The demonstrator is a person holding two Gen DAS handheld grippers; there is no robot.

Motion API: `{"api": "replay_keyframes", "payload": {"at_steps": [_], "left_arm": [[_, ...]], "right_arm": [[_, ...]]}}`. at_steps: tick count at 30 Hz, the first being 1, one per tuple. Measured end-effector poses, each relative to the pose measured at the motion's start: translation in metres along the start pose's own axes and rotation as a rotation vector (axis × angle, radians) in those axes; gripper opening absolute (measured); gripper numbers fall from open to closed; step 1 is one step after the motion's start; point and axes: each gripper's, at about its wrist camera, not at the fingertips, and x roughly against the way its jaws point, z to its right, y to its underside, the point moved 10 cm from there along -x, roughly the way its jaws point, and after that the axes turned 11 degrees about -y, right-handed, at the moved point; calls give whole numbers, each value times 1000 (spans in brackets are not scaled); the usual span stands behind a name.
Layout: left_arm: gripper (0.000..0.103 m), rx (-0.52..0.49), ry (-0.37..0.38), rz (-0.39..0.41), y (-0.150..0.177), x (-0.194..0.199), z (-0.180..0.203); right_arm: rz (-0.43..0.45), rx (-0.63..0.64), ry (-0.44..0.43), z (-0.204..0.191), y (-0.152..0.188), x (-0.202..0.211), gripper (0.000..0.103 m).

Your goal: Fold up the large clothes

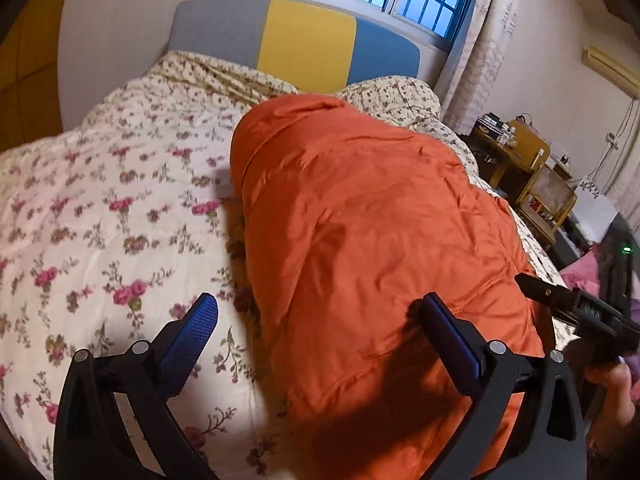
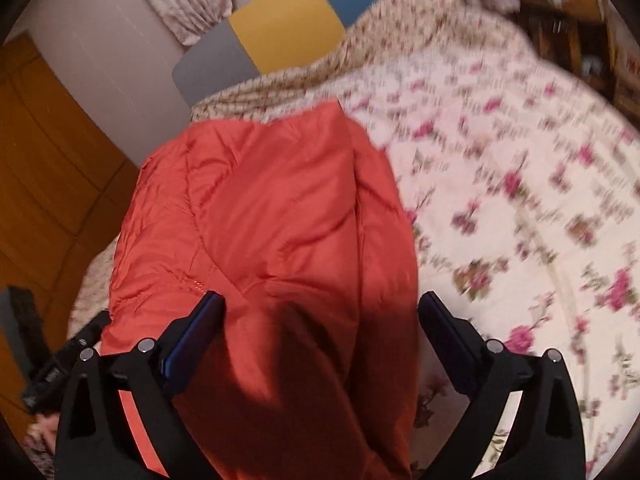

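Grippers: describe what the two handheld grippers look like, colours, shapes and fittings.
Both match. The left gripper and right gripper each have two matte black, Y-shaped plastic arms with silver round pivot pins and flat rectangular blue pads; a left pad's face is finely dimpled. From the left wrist view, the right gripper's black body shows a small green light. No cables show.

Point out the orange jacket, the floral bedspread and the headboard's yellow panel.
orange jacket (image 1: 372, 216): left wrist view, middle of its folded body.
floral bedspread (image 1: 120, 220): left wrist view, bare stretch left of the jacket.
yellow panel (image 1: 306, 44): left wrist view, panel centre.
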Motion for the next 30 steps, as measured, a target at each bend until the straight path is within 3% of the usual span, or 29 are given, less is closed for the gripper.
{"api": "replay_keyframes", "payload": {"at_steps": [4, 8, 10, 13, 15, 21, 25, 30], "left_arm": [[100, 52, 89, -68, 8, -8, -3], [100, 160, 201, -150, 17, -18, 1], [100, 200, 235, -181, 22, -23, 3], [100, 216, 265, -204, 24, -26, 10], [92, 133, 250, -169, 20, -17, 22], [74, 10, 204, -98, 8, 4, 43], [66, -71, 175, 11, -4, 25, 50], [60, -128, 151, 164, -32, 61, 49]], "right_arm": [[-73, -84, -92, 7, 3, -11, 99], [-105, -86, -135, 5, 6, -17, 99], [-114, -81, -157, 2, 8, -18, 94], [-114, -95, -200, -2, 9, -18, 78], [-106, -111, -222, -5, 9, -15, 67], [-29, -90, -230, -20, 7, 3, 49], [59, -136, -295, -30, 6, 21, 46], [96, -136, -345, -52, 14, 30, 45]]}}
